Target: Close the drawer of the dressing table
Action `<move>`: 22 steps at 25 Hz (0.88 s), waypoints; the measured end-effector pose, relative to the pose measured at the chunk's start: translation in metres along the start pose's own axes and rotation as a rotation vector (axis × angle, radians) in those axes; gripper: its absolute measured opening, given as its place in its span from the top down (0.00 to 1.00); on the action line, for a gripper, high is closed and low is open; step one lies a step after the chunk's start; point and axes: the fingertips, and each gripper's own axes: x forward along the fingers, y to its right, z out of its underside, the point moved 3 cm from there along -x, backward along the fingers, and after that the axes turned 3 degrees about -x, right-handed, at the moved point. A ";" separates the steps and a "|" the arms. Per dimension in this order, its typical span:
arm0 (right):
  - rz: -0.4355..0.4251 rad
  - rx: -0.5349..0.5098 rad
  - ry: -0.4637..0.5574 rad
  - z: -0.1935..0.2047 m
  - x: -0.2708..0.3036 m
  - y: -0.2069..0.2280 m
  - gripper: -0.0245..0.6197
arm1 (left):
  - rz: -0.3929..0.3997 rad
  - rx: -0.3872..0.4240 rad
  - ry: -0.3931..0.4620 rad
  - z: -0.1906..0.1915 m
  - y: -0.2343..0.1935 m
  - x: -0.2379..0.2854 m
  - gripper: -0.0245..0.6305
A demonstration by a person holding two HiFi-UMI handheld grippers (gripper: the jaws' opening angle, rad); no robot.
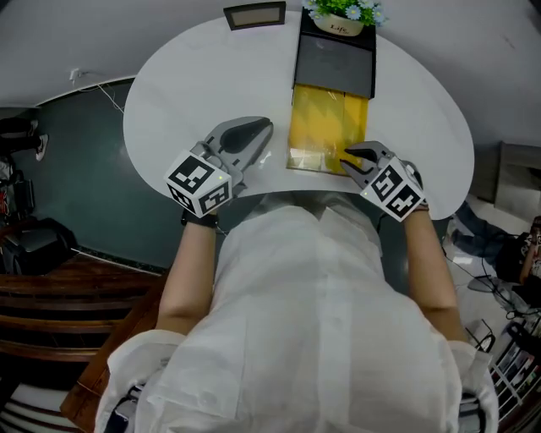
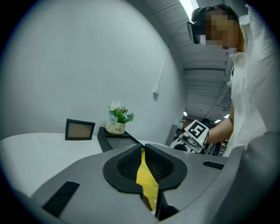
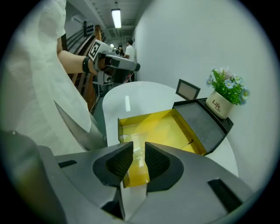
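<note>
A black dressing-table box (image 1: pixel 334 59) stands at the far side of the white round table (image 1: pixel 186 84). Its yellow drawer (image 1: pixel 328 127) is pulled out toward me and looks empty (image 3: pixel 157 129). My right gripper (image 1: pixel 347 156) hangs tilted down over the drawer's near right corner. Its jaws (image 3: pixel 139 148) stand slightly apart, with only the drawer's front wall seen behind the gap. My left gripper (image 1: pixel 266 127) hovers just left of the drawer, apart from it. Its tips (image 2: pixel 143 148) meet, and the yellow drawer (image 2: pixel 144 175) shows behind them.
A small flower pot (image 1: pixel 342 17) sits on top of the box. A dark picture frame (image 1: pixel 254 15) stands to its left at the table's far edge. Dark floor, a wooden stair and cables surround the table.
</note>
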 end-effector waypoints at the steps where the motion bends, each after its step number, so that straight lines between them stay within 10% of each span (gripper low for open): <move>1: -0.018 -0.019 -0.019 0.001 0.003 -0.003 0.86 | 0.000 0.001 0.002 0.000 0.000 0.000 0.91; 22: -0.198 -0.213 -0.308 0.030 0.052 -0.047 0.87 | 0.018 -0.005 0.009 0.004 0.012 0.002 0.91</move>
